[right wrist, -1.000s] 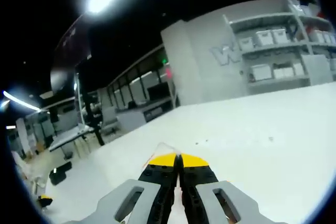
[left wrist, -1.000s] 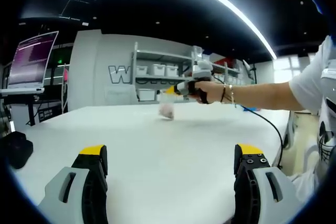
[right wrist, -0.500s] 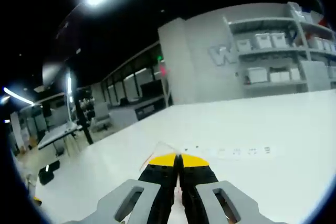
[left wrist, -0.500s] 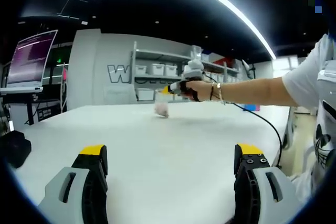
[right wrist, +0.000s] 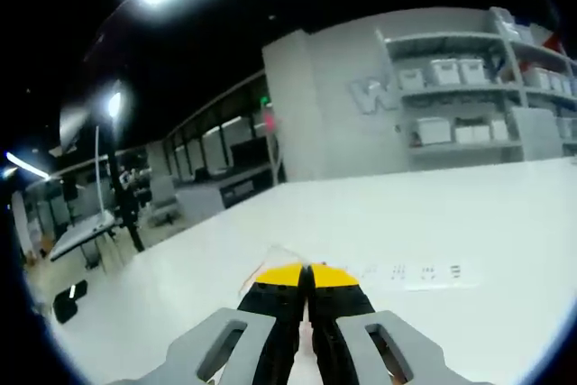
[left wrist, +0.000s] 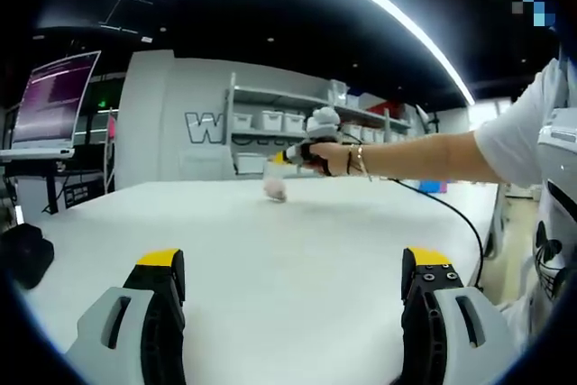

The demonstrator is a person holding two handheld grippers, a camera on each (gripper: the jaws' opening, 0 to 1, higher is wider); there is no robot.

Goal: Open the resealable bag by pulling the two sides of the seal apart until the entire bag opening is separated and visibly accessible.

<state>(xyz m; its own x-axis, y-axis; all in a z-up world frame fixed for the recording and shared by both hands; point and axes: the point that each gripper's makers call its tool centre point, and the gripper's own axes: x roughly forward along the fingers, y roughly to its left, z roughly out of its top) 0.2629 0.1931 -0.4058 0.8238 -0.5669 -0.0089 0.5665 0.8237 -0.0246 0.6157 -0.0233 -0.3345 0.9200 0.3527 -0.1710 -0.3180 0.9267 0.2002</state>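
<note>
Bag (left wrist: 275, 188): small, clear, with pinkish contents, at centre frame of the left gripper view, far across the white table (left wrist: 288, 259). It hangs from the right tongs (left wrist: 290, 157), its lower end at or just above the table top — contact cannot be told at this size. In the right gripper view a thin clear edge of the bag (right wrist: 270, 256) shows just above and to the left of the yellow tips, at lower centre.

Right tongs (right wrist: 306, 270): jaws pressed together, yellow tips meeting, clamped on the top edge of the bag. In the left gripper view a hand (left wrist: 317, 157) holds them from the right, the bare arm (left wrist: 424, 155) reaching in from the right edge with a bracelet at the wrist; a black cable (left wrist: 451, 214) droops from the hand toward the table's right edge.

Left tongs (left wrist: 293, 268): jaws wide apart at the bottom of the frame, one at lower left and one at lower right, nothing between them — well short of the bag.

Surroundings: grey wall with shelves (left wrist: 270, 128) carrying white bins behind the table, upper centre; a lit monitor (left wrist: 54, 101) at upper left; a dark object (left wrist: 22, 254) at the left edge of the table. In the right gripper view a white strip with dark marks (right wrist: 410, 273) lies on the table right of the tips.
</note>
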